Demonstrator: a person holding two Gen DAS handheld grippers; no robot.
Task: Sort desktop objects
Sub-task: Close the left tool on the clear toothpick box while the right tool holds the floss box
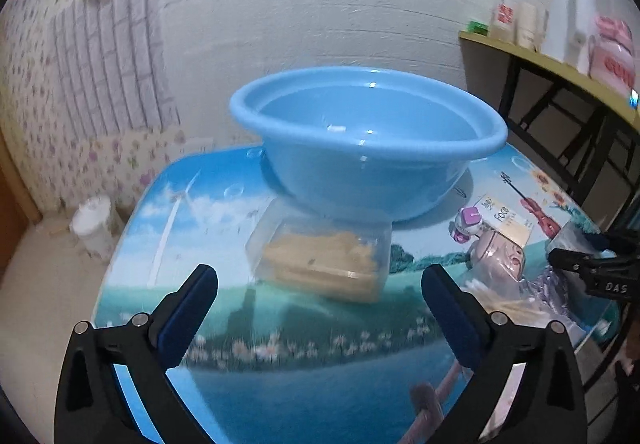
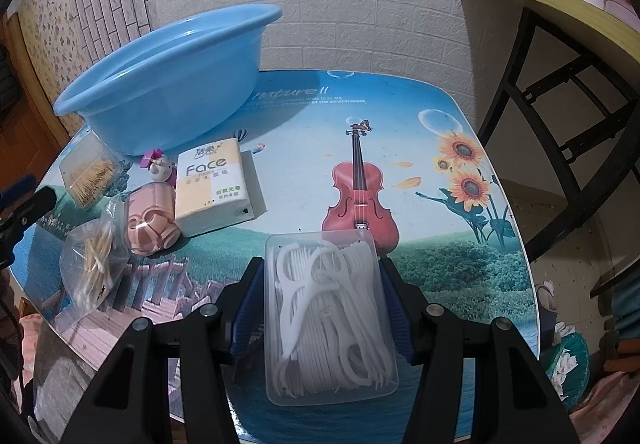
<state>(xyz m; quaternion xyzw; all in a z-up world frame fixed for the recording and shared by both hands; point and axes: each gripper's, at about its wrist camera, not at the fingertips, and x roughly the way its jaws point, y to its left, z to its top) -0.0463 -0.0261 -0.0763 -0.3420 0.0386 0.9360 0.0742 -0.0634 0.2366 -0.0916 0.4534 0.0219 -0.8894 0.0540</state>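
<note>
Your right claw [image 2: 324,308] is clamped on the floss-pick box [image 2: 330,318], held above the surface [image 2: 420,124]. Your left claw [image 1: 320,308] gapes wide and empty, short of the toothpick box [image 1: 320,260]. Next, likely carry the floss picks to the blue basin [image 2: 160,84].

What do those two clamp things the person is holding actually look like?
Both look alike. The left tool has two black plastic arms with triangular cut-outs, round silver rivets and dark blue pads on the fingers. The right tool matches it: black frame, silver rivets, blue pads. White lettering shows on its side.
</note>
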